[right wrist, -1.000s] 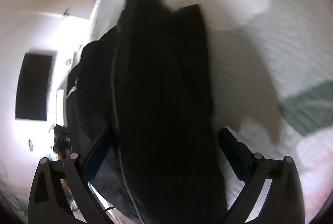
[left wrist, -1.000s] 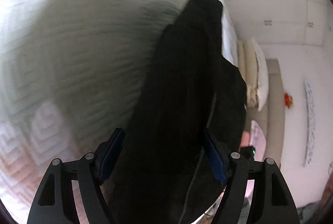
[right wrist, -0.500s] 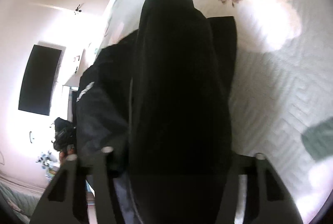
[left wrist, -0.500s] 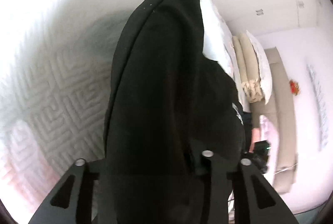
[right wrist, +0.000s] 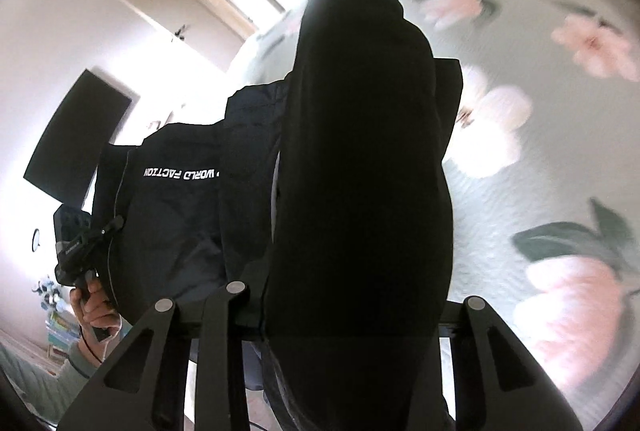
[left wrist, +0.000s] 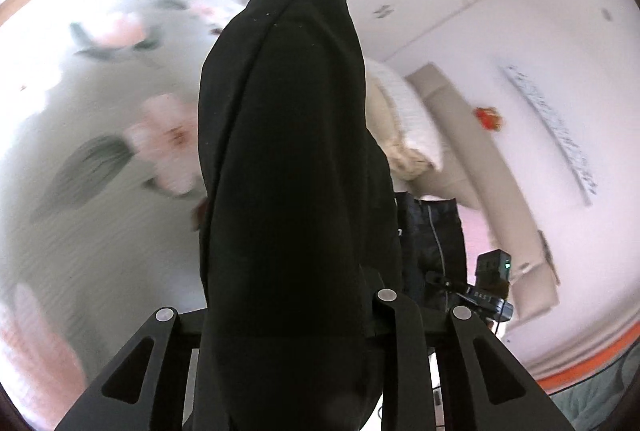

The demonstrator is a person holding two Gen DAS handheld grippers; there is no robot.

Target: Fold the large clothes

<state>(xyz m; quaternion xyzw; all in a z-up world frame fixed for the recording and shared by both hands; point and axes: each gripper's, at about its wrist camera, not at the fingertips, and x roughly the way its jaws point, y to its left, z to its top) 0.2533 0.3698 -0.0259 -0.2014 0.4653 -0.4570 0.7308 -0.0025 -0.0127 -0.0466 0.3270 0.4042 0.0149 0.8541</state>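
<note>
Black jacket (left wrist: pixel 288 159) fabric was held up between the two grippers, above a bed covered by a pale green floral quilt (left wrist: pixel 92 223). In the left wrist view, a thick bunched fold of the garment was seen clamped in the left gripper (left wrist: pixel 286 315), whose two fingers were drawn in tight against the cloth; the fingertips themselves were hidden by the fabric. The fold rose upward from the jaws and filled the middle of the view. In the right wrist view, the right gripper (right wrist: pixel 352 311) was likewise closed down on another bunched fold of the same jacket (right wrist: pixel 360 151), with its fingertips buried in the cloth. To the left of that fold, a flatter panel of the jacket was seen hanging between the two tools, printed with white lettering (right wrist: pixel 182 173) that appeared upside down. The far tool and the hand (right wrist: pixel 94 305) gripping its handle were seen at the lower left of the right wrist view. Cream pillows (left wrist: pixel 404 135) were seen beside the jacket in the left wrist view, and a dark wall-mounted screen (right wrist: pixel 76 135) was visible in the right wrist view.
</note>
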